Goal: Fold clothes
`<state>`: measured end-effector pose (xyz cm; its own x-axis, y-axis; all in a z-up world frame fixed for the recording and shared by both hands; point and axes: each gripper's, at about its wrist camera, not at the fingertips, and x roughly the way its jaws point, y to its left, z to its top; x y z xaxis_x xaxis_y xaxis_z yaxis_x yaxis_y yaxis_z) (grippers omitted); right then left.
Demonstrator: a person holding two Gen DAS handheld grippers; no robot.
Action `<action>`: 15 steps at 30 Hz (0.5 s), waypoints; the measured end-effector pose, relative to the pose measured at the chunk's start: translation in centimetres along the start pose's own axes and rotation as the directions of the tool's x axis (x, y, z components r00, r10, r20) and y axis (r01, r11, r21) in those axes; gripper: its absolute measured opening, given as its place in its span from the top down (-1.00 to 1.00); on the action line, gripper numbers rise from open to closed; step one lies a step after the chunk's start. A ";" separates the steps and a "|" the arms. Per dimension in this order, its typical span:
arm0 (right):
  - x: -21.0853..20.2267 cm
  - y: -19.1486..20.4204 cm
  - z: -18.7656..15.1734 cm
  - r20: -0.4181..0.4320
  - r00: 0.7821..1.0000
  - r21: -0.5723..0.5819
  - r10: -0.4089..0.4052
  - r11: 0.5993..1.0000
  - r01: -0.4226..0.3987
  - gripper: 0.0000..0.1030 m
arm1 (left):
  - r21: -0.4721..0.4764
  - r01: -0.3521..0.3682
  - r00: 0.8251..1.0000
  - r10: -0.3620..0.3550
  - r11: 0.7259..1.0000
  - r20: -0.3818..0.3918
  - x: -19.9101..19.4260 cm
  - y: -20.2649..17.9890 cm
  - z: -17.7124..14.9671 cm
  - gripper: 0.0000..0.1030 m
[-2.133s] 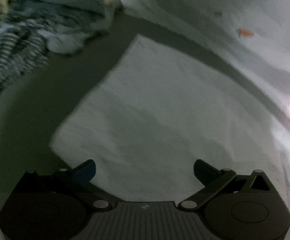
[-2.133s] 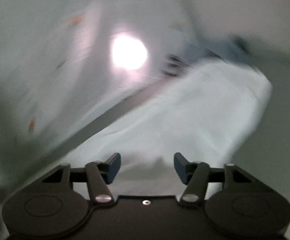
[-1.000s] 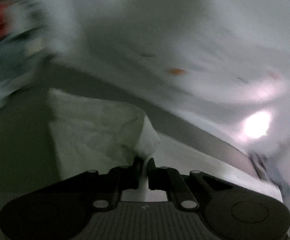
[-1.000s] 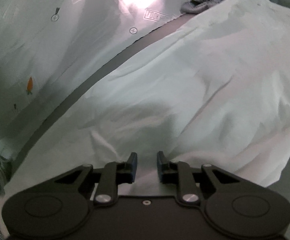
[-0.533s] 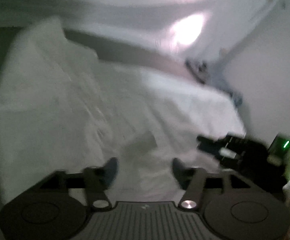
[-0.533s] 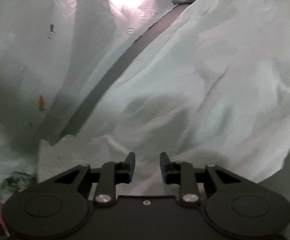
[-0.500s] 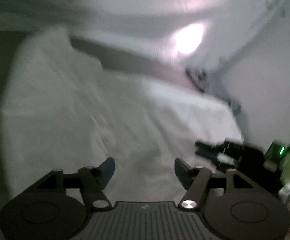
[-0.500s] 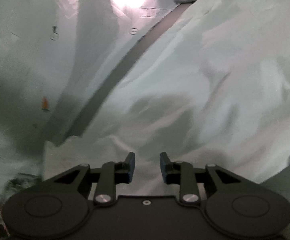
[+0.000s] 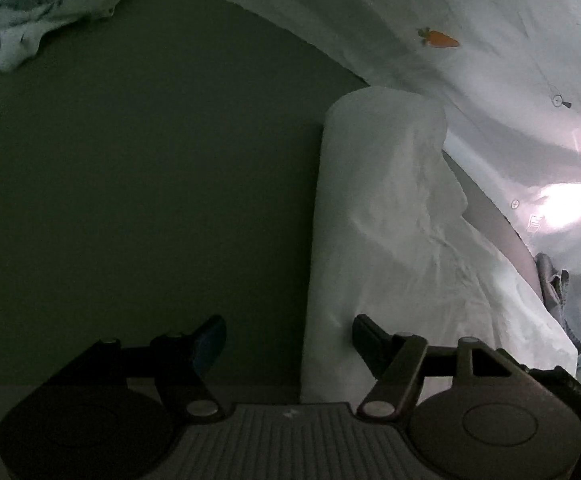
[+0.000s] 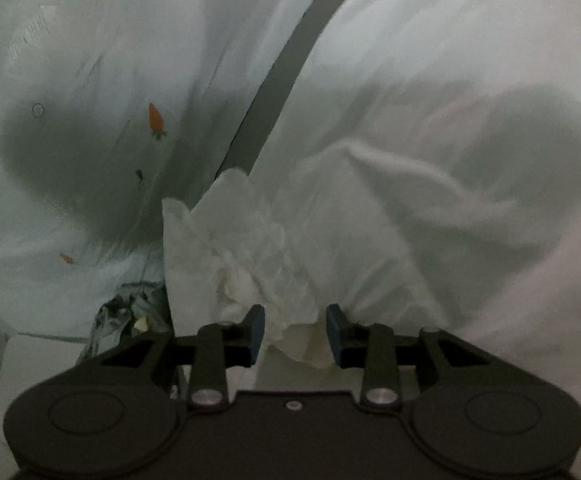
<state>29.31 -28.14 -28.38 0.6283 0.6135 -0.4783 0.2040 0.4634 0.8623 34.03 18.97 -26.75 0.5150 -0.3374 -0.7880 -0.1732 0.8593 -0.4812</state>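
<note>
White cloth (image 9: 386, 216) lies folded over on the dark surface (image 9: 138, 168), its rounded fold edge running away from the left wrist camera with bare dark surface to its left. The left gripper (image 9: 286, 336) is spread wide, and the near end of that fold edge sits between its fingers without being pinched. A crumpled patterned garment (image 9: 22, 16) lies at the far left corner, well apart from the cloth. Behind the surface hangs a pale sheet printed with small carrots (image 9: 438, 38), and a bluish garment (image 9: 558, 280) shows past the cloth's right edge.

From the right wrist camera, the cloth (image 10: 430, 184) is bunched into ridges and loose folds. The right gripper (image 10: 295, 330) has its fingers apart, with a rumpled corner of the cloth between them; the fabric seems to touch neither pad, though the dim light makes that hard to judge. A dark strip of surface (image 10: 278, 92) separates the cloth from the carrot-print sheet (image 10: 90, 80).
</note>
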 end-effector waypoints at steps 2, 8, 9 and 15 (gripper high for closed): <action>1.0 0.3 0.2 -0.031 0.999 0.000 0.030 1.000 -0.030 0.28 | 0.020 -0.002 1.000 0.002 1.000 -0.006 0.2 -0.4 0.1 -0.39; 3.2 1.8 0.7 -0.088 0.995 -0.061 0.040 0.997 -0.046 0.30 | 0.046 0.008 1.000 -0.007 0.999 -0.019 0.3 -0.2 0.7 -0.48; 3.5 2.0 0.7 -0.094 0.995 -0.075 0.026 0.997 -0.033 0.31 | 0.047 0.011 1.000 -0.010 0.999 -0.021 0.2 -0.1 0.8 -0.51; 5.2 6.1 -1.0 -0.090 0.985 -0.340 -0.146 0.934 0.107 0.20 | 0.052 0.019 1.000 -0.018 0.998 -0.022 0.0 0.4 1.0 -0.61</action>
<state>33.03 -21.49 -25.75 0.5217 0.5946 -0.6118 0.0023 0.7161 0.6980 34.83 19.67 -26.54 0.4996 -0.3608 -0.7875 -0.1195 0.8717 -0.4752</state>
